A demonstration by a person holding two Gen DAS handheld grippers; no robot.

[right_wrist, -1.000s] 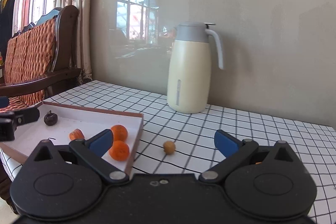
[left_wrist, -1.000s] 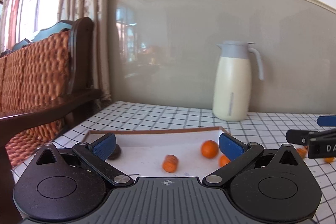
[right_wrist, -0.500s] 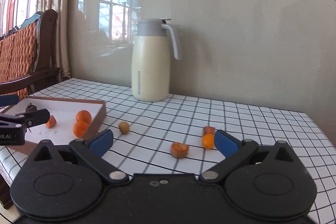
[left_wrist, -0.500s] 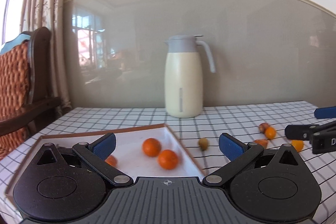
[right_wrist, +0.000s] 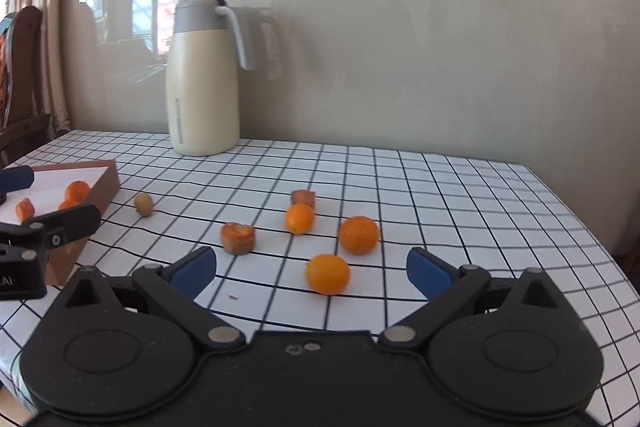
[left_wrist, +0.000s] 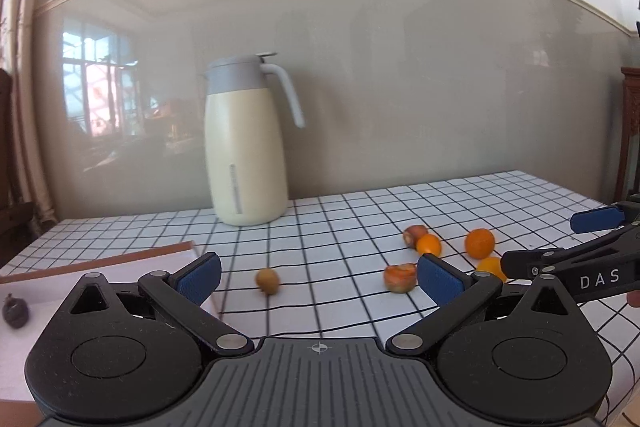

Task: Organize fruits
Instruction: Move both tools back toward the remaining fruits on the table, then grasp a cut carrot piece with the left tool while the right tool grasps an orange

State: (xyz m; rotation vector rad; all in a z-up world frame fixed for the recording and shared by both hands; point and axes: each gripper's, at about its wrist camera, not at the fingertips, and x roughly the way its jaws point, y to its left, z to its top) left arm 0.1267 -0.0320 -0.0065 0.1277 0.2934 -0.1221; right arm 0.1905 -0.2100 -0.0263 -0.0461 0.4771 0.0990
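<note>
On the checked tablecloth (right_wrist: 400, 187), six small fruits lay loose to the right of the shallow tray (right_wrist: 108, 183): a smooth orange one (right_wrist: 327, 274) nearest the right gripper (right_wrist: 312, 273), a dimpled orange one (right_wrist: 358, 234) just behind it, a third orange one (right_wrist: 299, 218) touching a reddish piece (right_wrist: 303, 196), a squat reddish fruit (right_wrist: 238, 237) with a sunken top, and a small brownish oval fruit (right_wrist: 143, 204) near the tray wall. A few orange fruits (right_wrist: 77, 190) and a dark one (left_wrist: 15, 311) already sat in the tray. Both claws were spread wide and held nothing; the left gripper (left_wrist: 318, 277) hovered near the tray's corner. The fruits looked light and round, likely to roll at a nudge, with glossy skin that might slip, and soft enough to bruise under a hard squeeze. The nearest orange one seemed best taken across its widest middle, pads level on either side, closed gently. The cream jug (right_wrist: 202, 79) stood well apart at the back.
</note>
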